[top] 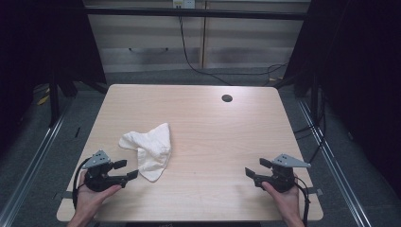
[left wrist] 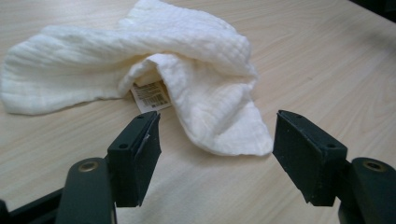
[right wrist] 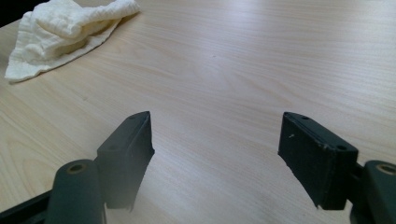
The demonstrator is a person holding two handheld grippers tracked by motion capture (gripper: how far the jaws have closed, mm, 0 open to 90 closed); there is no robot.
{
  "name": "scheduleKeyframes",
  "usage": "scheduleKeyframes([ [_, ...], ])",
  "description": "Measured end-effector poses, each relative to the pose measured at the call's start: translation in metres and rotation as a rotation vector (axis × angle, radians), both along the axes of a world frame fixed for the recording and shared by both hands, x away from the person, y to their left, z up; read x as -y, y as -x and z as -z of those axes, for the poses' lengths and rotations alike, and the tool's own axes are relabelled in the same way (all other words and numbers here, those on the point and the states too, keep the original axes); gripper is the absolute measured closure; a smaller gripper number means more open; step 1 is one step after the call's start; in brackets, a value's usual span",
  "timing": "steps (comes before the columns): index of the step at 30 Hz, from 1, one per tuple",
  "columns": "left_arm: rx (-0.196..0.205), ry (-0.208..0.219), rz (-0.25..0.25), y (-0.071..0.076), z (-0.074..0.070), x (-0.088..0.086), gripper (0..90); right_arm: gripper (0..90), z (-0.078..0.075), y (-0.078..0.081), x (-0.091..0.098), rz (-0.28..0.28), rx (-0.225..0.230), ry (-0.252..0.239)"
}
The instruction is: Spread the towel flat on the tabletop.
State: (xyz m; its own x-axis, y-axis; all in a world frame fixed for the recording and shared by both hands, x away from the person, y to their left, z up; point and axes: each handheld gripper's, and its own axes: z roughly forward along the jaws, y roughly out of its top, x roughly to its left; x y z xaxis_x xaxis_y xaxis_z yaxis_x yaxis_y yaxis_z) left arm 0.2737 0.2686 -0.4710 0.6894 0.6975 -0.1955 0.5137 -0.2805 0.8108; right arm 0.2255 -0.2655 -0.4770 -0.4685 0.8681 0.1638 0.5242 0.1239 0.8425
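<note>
- The white cloth (top: pixel 149 149) was found crumpled on the left half of the wooden table (top: pixel 213 127), bunched into loose folds with one pointed corner directed toward the near edge.
- A small printed label (left wrist: pixel 150 95) was seen tucked under a fold of the cloth in the left gripper view.
- The left gripper (top: pixel 126 170) was held low over the table just beside the cloth's near corner; its jaws were spread wide apart, with nothing clamped between them, and the corner was framed ahead of them without being touched.
- The right gripper (top: pixel 255 169) was held near the table's right front corner, well apart from the cloth; its jaws were likewise spread wide, with bare tabletop between them.
- In the right gripper view the cloth was seen far off at the upper left.
- A round cable hole (top: pixel 227 98) was noted toward the far edge of the table.
</note>
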Motion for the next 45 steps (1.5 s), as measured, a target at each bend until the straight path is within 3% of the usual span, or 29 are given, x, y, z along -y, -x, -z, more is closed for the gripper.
scheduleKeyframes([
  [8,0.015,-0.02,-0.001,-0.02,-0.012,0.011,36.0,25.6,-0.001,0.001,0.0,0.004,-0.003,-0.005],
  [10,0.026,-0.036,0.006,-0.033,-0.014,0.018,42.6,25.5,-0.003,0.004,0.0,-0.001,0.001,-0.011],
  [14,0.028,-0.053,0.001,-0.048,-0.009,0.027,43.1,25.4,-0.004,0.005,0.0,-0.013,0.004,-0.008],
  [15,0.031,-0.09,-0.013,-0.057,-0.006,0.033,42.7,25.2,-0.004,0.005,0.0,-0.012,0.004,-0.011],
  [16,0.03,-0.099,-0.018,-0.062,-0.005,0.034,42.6,25.2,-0.004,0.005,0.001,-0.013,0.003,-0.013],
  [18,0.013,-0.07,-0.024,-0.07,-0.002,0.034,41.3,25.2,-0.002,0.003,0.001,-0.013,-0.007,-0.009],
  [20,-0.001,-0.084,-0.027,-0.075,0.003,0.035,41.0,25.2,-0.001,0.002,0.001,-0.02,-0.023,-0.007],
  [24,-0.017,-0.119,-0.011,-0.079,0.014,0.036,44.1,25.2,-0.001,0.001,-0.002,-0.029,-0.022,-0.002],
  [26,-0.036,-0.109,-0.004,-0.081,0.017,0.036,57.5,25.2,-0.001,0.001,-0.003,-0.038,-0.023,0.001],
  [27,-0.052,-0.132,-0.004,-0.082,0.019,0.037,67.8,25.2,-0.001,0.001,-0.004,-0.039,-0.024,0.0],
  [28,-0.051,-0.154,-0.003,-0.082,0.021,0.038,70.8,25.3,-0.001,0.001,-0.005,-0.042,-0.029,0.002],
  [32,-0.064,-0.139,0.006,-0.082,0.023,0.04,82.8,25.4,-0.001,0.002,-0.006,-0.039,-0.032,0.019],
  [34,-0.064,-0.126,0.013,-0.082,0.022,0.039,84.4,25.4,-0.001,0.002,-0.006,-0.036,-0.034,0.02],
  [35,-0.064,-0.096,0.026,-0.081,0.02,0.04,84.5,25.5,-0.001,0.002,-0.005,-0.036,-0.035,0.02],
  [45,-0.047,-0.057,0.078,-0.071,0.011,0.063,84.4,25.5,-0.001,0.004,-0.005,-0.034,-0.036,0.014],
])
